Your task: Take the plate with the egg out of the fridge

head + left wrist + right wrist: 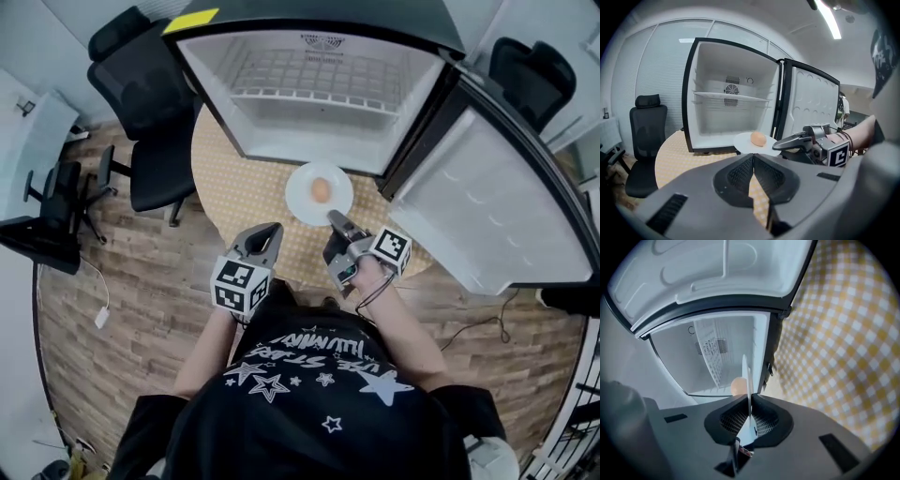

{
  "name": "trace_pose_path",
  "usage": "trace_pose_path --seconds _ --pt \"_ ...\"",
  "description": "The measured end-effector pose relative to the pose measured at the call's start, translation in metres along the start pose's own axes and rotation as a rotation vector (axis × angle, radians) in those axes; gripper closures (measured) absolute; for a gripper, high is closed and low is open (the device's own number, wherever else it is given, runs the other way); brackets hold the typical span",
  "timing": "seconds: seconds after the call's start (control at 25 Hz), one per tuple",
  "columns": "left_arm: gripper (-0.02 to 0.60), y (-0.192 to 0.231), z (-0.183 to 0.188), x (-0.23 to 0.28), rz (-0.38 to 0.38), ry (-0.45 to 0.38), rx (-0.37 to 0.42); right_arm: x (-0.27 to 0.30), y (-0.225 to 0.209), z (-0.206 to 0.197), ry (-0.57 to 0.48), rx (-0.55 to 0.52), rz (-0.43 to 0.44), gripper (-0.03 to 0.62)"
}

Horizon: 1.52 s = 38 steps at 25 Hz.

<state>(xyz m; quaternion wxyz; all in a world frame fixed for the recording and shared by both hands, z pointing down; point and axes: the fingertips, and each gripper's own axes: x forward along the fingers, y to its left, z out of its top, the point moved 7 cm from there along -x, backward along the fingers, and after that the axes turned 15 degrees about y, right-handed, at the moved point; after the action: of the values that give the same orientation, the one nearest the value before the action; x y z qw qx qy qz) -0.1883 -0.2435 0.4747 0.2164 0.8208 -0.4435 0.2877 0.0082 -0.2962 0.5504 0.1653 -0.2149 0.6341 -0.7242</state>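
Two jaws of your right gripper [335, 219] pinch the near rim of the plate [302, 199] at mid-frame in the head view. They hold it level just before the open fridge [309, 141], likely so the smooth, rounded egg [321, 190] stays put.

In the left gripper view, low centre, your left gripper [752, 158] has its ribbed jaws pressed together, empty.

In the right gripper view, the thin white rim runs edge-on between the clamped jaws.

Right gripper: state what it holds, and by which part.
The right gripper pinches the white plate by its rim, with the egg on it.
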Motion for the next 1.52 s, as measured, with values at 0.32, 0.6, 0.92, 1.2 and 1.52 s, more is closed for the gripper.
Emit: trace_pose_path --seconds 0.32,0.6,0.92,1.2,1.52 --pt "0.574 -0.044 -0.029 -0.027 0.109 -0.033 -0.124 -0.043 -0.014 -0.015 0.093 -0.009 -0.035 0.559" --pt "0.574 -0.068 -0.041 -0.051 0.147 -0.049 -0.131 -0.066 -0.018 -0.027 0.101 -0.006 -0.029 0.559" --pt "0.574 -0.076 -0.058 -0.065 0.139 -0.064 -0.141 -0.074 -0.021 -0.04 0.15 -0.056 -0.05 0.559" --pt "0.574 -0.08 -0.087 -0.105 0.151 -0.089 -0.177 -0.087 -0.009 -0.073 0.139 -0.079 -0.054 0.559" --pt "0.574 -0.099 -0.105 -0.116 0.149 -0.122 -0.185 -0.098 -0.012 -0.096 0.175 -0.1 -0.068 0.559"
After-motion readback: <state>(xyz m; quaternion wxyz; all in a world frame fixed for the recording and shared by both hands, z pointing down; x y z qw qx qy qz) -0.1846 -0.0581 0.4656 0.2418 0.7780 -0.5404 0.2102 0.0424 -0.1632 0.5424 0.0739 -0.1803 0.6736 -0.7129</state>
